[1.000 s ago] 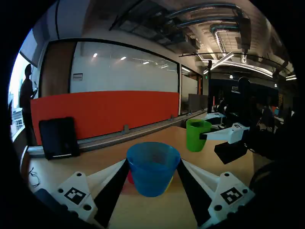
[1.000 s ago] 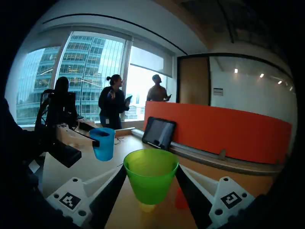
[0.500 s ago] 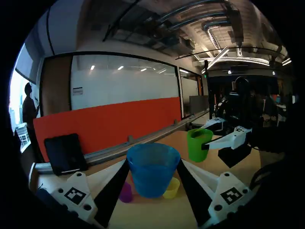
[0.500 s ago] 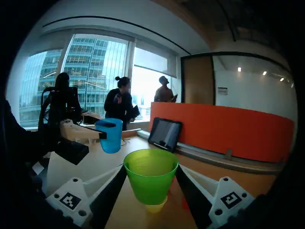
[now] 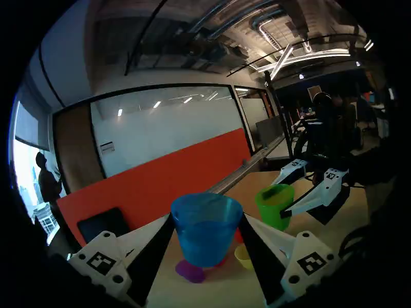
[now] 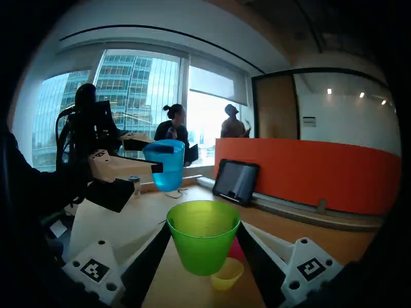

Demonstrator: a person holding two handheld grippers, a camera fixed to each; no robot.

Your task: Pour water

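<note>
**Task status.** Both vessels are grasped and raised off the worktop (image 6: 172,290). The blue cup (image 5: 206,238) shows a darker lower band, judged to be water filling roughly half of it. The green cup (image 6: 203,249) appears empty inside. No stream is visible between the two cups, so the pour itself is judged not yet begun. Remaining steps: bring the blue rim over the green mouth, tilt, transfer, return upright.

**Left gripper** (image 5: 206,222). The jaws hold the blue cup at mid-wall, one finger on each side. The cup sits centred between them, close to upright.

**Right gripper** (image 6: 203,230). The jaws clamp the green cup in the same manner, with its rim level and its mouth open upward.

**Relative position.** In the right gripper view the blue cup (image 6: 165,165) hangs above and to the left of the green cup, apart from it. Its rim is not yet over the green mouth.

**Obstructions.** A small yellow cup (image 6: 227,272) and a small purple cup (image 5: 190,270) stand on the worktop below the raised cups.
</note>
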